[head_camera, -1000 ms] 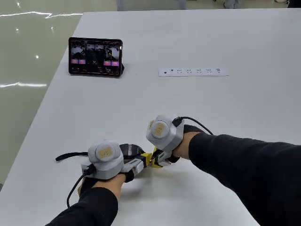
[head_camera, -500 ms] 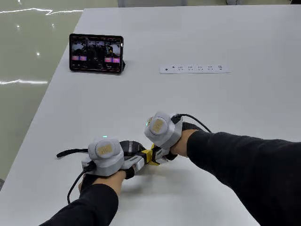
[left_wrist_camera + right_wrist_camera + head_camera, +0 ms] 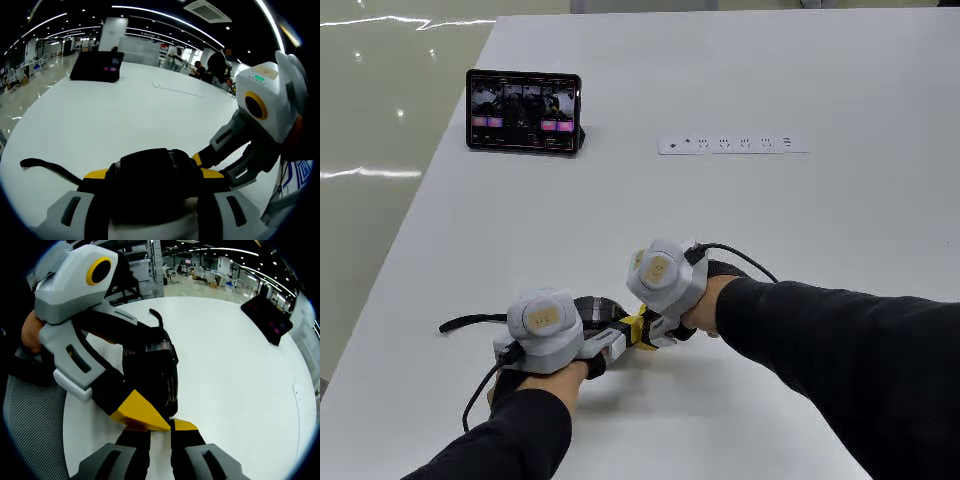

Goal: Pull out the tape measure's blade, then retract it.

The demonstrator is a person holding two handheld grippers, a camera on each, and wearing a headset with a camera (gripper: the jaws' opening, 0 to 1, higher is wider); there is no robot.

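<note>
A black tape measure (image 3: 150, 170) with a black wrist strap (image 3: 45, 167) sits between the yellow-tipped jaws of my left gripper (image 3: 152, 182), which is shut on its case. From the head, the case (image 3: 600, 312) lies low over the white table near its front-left, with the left gripper (image 3: 605, 332) behind it. My right gripper (image 3: 170, 422) meets the case's (image 3: 150, 365) lower corner, its yellow tips almost together there. The blade end is hidden between them. The right gripper (image 3: 648, 330) stands just right of the left one.
A tablet (image 3: 523, 110) stands propped at the table's far left. A white power strip (image 3: 735, 145) lies at the far middle. A black cable (image 3: 735, 258) runs from the right gripper. The table's left edge (image 3: 410, 230) drops to a glossy floor.
Both grippers and the tape measure hold much the same pose. The head camera has shifted slightly.
</note>
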